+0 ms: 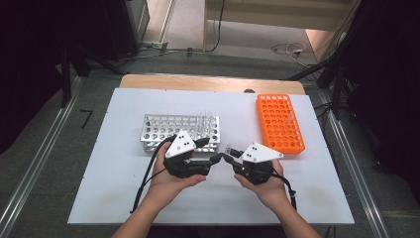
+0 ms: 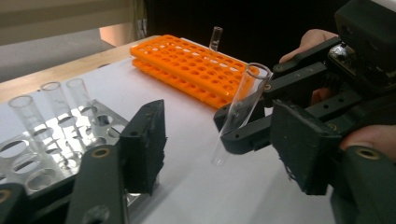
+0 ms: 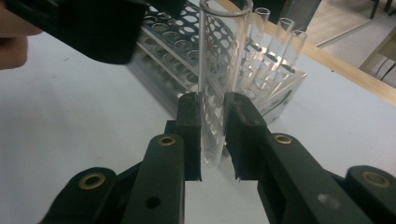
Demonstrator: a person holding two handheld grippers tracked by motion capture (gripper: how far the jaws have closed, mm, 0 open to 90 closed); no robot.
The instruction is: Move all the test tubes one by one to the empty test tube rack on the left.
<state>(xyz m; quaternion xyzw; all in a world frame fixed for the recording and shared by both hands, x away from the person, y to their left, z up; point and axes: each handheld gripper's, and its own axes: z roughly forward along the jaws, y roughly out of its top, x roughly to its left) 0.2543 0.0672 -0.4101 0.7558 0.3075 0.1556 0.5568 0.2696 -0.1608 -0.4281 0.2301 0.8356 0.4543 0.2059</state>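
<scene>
Your clear glass test tube (image 3: 215, 88) stands nearly upright, open mouth on top and rounded bottom hanging free above the white table (image 1: 124, 188), pinched at its lower part between the right gripper (image 3: 212, 135)'s two black pads. It is empty. In the left gripper view the test tube (image 2: 239, 112) tilts slightly, with the orange rack (image 2: 196, 65) behind it.

On the table (image 1: 124, 198), the metal rack (image 1: 163, 130) lies at about ten o'clock from the centre, with test tubes (image 1: 207, 121) standing in its right end. The orange rack (image 1: 280, 122) lies at two o'clock, one tube (image 2: 215, 38) upright in it. At six o'clock the left gripper (image 1: 214, 159) and right gripper (image 1: 229, 159) meet, tip to tip, a single tube (image 3: 218, 93) between the right one's jaws.
</scene>
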